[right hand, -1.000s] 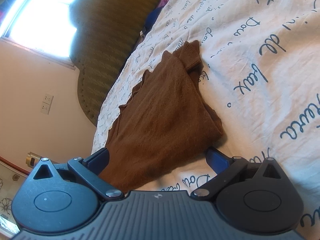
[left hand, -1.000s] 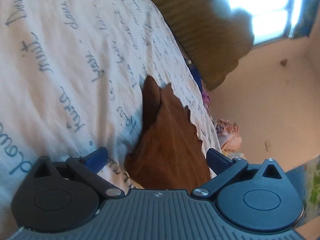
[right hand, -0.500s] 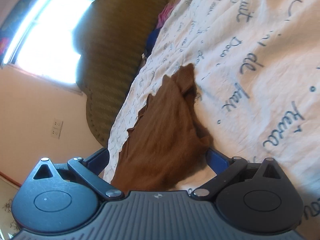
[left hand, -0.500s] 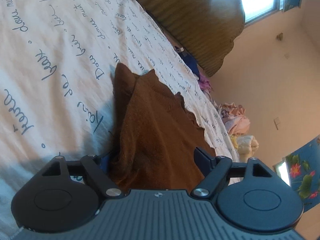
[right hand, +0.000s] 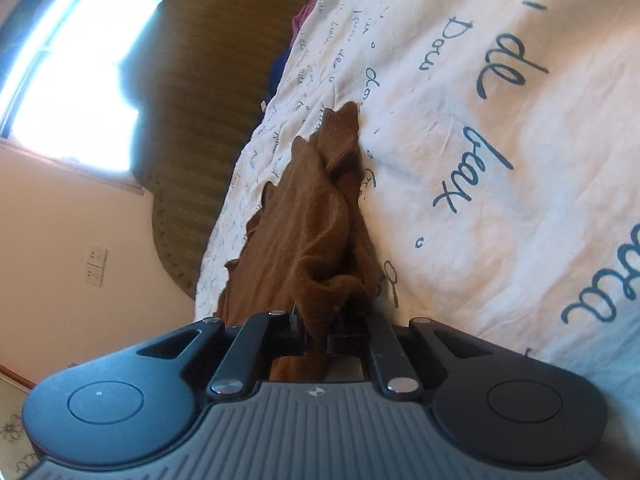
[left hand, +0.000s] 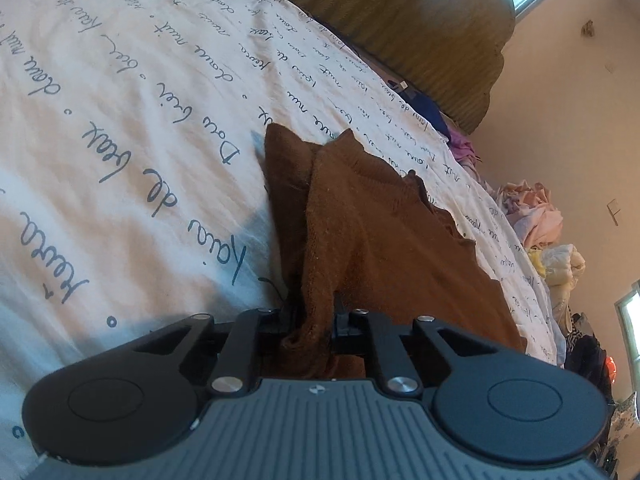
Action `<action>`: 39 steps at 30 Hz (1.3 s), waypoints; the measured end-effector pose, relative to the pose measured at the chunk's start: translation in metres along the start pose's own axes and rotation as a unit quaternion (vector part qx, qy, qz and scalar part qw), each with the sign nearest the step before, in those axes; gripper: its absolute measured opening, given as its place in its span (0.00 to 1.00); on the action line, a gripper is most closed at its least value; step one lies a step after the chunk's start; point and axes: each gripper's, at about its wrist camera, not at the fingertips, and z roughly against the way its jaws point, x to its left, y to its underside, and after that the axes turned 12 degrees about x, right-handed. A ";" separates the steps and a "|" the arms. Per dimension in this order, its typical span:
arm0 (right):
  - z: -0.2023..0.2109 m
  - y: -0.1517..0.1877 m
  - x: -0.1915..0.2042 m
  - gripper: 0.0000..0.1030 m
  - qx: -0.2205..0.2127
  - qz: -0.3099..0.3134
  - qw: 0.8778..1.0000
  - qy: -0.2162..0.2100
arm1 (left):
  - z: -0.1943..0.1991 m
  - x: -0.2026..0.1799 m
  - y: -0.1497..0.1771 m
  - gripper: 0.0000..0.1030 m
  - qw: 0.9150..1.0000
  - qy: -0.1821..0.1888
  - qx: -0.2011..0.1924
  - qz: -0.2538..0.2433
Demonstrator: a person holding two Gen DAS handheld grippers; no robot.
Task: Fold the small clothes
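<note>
A small brown knit garment (left hand: 380, 240) lies partly folded on a white bedsheet (left hand: 120, 128) printed with blue script. My left gripper (left hand: 316, 316) is shut on the garment's near edge, with cloth bunched between its jaws. In the right wrist view the same brown garment (right hand: 316, 216) stretches away from me over the sheet (right hand: 500, 120). My right gripper (right hand: 316, 330) is shut on another part of its near edge, with a fold of knit pinched between the jaws. The fingertips of both grippers are hidden in the cloth.
An olive ribbed headboard (left hand: 420, 28) stands at the far end of the bed, also in the right wrist view (right hand: 212, 120). A pile of pale clothes (left hand: 532, 216) lies past the bed's far side. A bright window (right hand: 68, 72) and a wall socket (right hand: 96, 268) are on the wall.
Both grippers moved onto the garment's near edge and closed from wide open onto the cloth. The near edge is now bunched up in both.
</note>
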 end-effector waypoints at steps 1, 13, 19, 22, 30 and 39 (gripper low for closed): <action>0.003 0.001 0.001 0.07 -0.008 0.001 1.000 -0.013 | 0.005 -0.002 -0.002 0.13 1.000 0.006 0.000 -0.003; 0.086 0.061 0.032 0.06 0.047 0.087 0.994 -0.050 | 0.101 0.015 0.061 0.12 0.995 0.017 0.047 -0.082; 0.109 0.075 0.012 0.16 0.072 0.093 0.991 0.060 | 0.130 0.060 0.079 0.45 0.998 -0.025 -0.018 -0.062; 0.120 0.046 0.051 0.44 0.000 0.179 0.982 0.068 | 0.155 0.035 0.049 0.85 0.987 -0.042 -0.128 -0.089; -0.006 -0.053 0.109 0.93 0.077 0.316 0.934 0.146 | 0.036 -0.047 -0.040 0.73 0.976 -0.112 -0.065 -0.175; -0.081 -0.057 0.090 0.14 0.170 0.350 0.900 0.198 | -0.050 -0.051 -0.045 0.39 0.964 -0.139 0.013 -0.226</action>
